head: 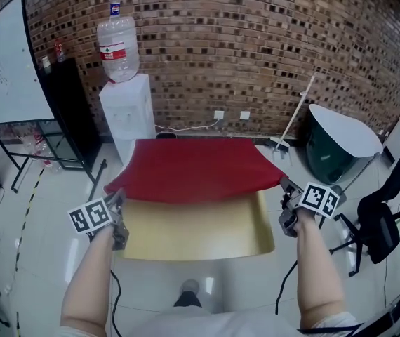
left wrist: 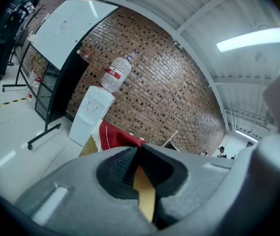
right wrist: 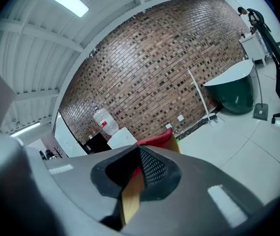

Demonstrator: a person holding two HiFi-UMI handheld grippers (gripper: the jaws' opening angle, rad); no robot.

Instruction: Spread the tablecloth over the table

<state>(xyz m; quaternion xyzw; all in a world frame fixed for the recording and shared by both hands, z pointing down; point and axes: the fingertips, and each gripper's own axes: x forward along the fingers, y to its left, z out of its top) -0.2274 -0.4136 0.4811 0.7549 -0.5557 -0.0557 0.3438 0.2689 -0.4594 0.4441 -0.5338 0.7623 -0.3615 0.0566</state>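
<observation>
A red tablecloth (head: pixel 193 168) covers the far half of a tan table (head: pixel 193 232), leaving the near half bare. The left gripper (head: pixel 118 203) is clamped on the cloth's near left corner and the right gripper (head: pixel 287 192) on its near right corner. Behind the table, a water dispenser (head: pixel 126 111) stands against a brick wall (head: pixel 256 48).
</observation>
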